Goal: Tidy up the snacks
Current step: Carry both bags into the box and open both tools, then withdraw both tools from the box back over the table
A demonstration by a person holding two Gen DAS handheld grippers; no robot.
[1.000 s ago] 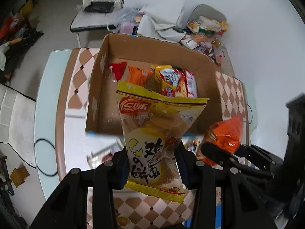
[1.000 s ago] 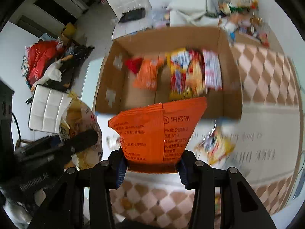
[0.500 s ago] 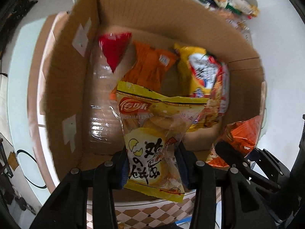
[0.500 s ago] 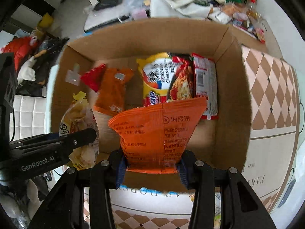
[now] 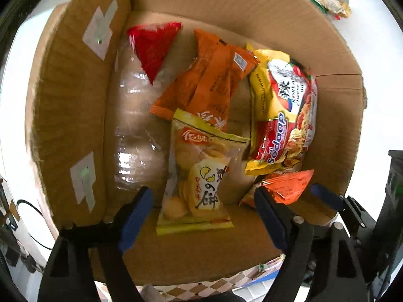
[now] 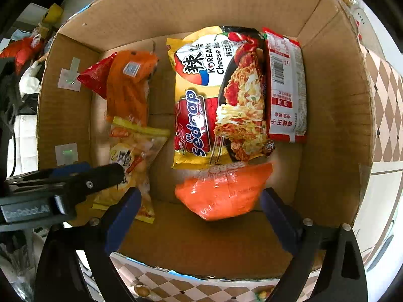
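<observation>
Two handheld grippers point down into an open cardboard box (image 5: 75, 95) that fills both wrist views. In the left wrist view, the left gripper (image 5: 204, 201) sits at the bottom of the frame, its blue-padded jaws opening and spread well apart. A yellow bag of egg biscuits (image 5: 199, 178) lies between them at lower centre, with clear gaps on both sides, so neither pad presses on it.

In the right wrist view, the right gripper (image 6: 199, 201) likewise occupies the bottom of the frame, jaws opening wide. A blurred orange snack packet (image 6: 224, 191) sits between them at lower centre, touching neither pad; whether it already rests on the box floor cannot be told.

Above both packets, toward the middle of each frame, other snacks lie on the box floor: a yellow Mi Sedaap noodle pack (image 6: 216, 95) at centre right, a red-and-white packet (image 6: 284, 85) just beside it on the right, a long orange packet (image 5: 214, 75) at centre, and a red triangular packet (image 5: 153, 45) at upper left. The egg biscuit bag overlaps the lower end of the long orange packet.

A brown-and-white checkered table (image 6: 388, 95) shows past the box's right wall and along the bottom edge.
</observation>
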